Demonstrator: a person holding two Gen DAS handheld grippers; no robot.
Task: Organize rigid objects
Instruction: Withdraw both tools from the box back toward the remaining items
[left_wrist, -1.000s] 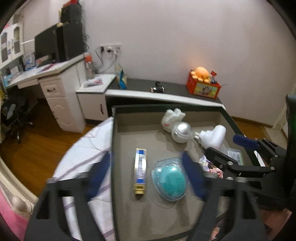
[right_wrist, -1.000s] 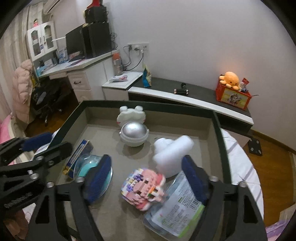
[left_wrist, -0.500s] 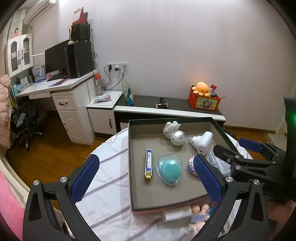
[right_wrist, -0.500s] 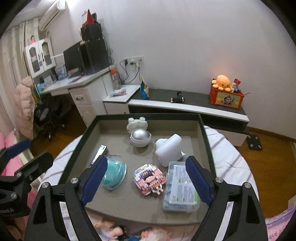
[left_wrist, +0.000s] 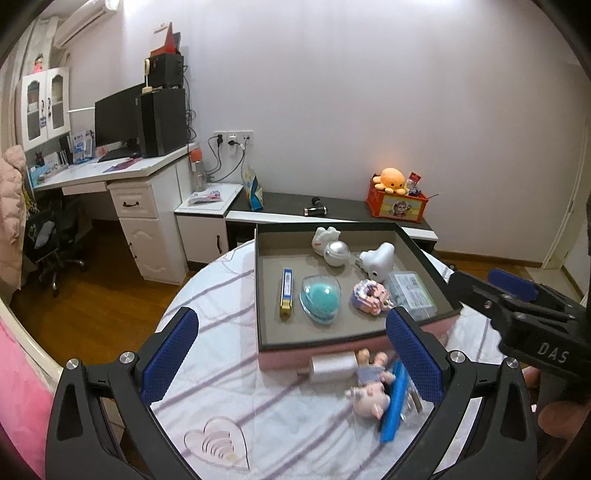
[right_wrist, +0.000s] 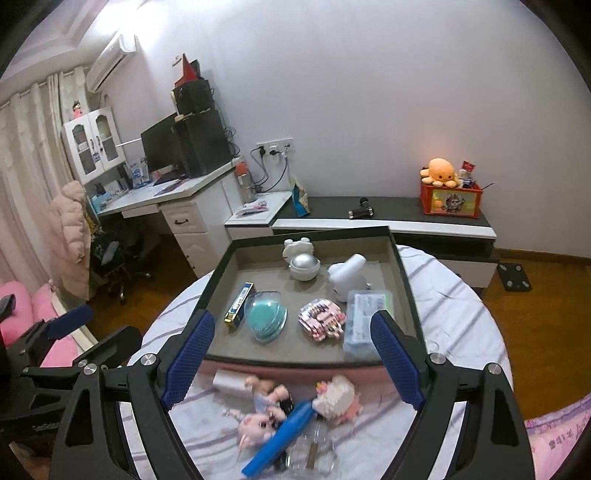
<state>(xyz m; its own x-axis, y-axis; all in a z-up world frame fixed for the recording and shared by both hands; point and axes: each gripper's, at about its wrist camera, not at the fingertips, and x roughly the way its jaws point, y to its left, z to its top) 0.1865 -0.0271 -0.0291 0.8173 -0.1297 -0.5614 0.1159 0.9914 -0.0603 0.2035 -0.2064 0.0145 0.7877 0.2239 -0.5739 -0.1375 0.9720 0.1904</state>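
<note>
- Striped cloth covers the round desk (left_wrist: 221, 354) I am working over, in a bedroom with a wood floor; nearest to me both tools hang above it, well clear of everything.
- My left tool (left_wrist: 291, 354) has its blue pads wide apart and empty; my right tool (right_wrist: 291, 354) is the same, spread and holding nothing.
- Just below them lies the loose pile to be sorted: a pink pig figure (right_wrist: 255, 426), a small doll (right_wrist: 264, 395), a blue stick (right_wrist: 280, 441), a pink brick toy (right_wrist: 336, 400), a pale cylinder (left_wrist: 330, 365) and some clear plastic bits I cannot make out.
- I judge the next step is picking one of these. The pile is tangled, so I would take an outlying piece first, the cylinder, closing across its short width.
- Beyond sits the dark tray (left_wrist: 258, 295), touching the pile's far edge, with a blue-gold box (left_wrist: 286, 291), a teal brush (left_wrist: 320, 299), a clear case (right_wrist: 364, 319) and white toys at the back.
- Open floor remains at the tray's near left; I would set pieces there.
</note>
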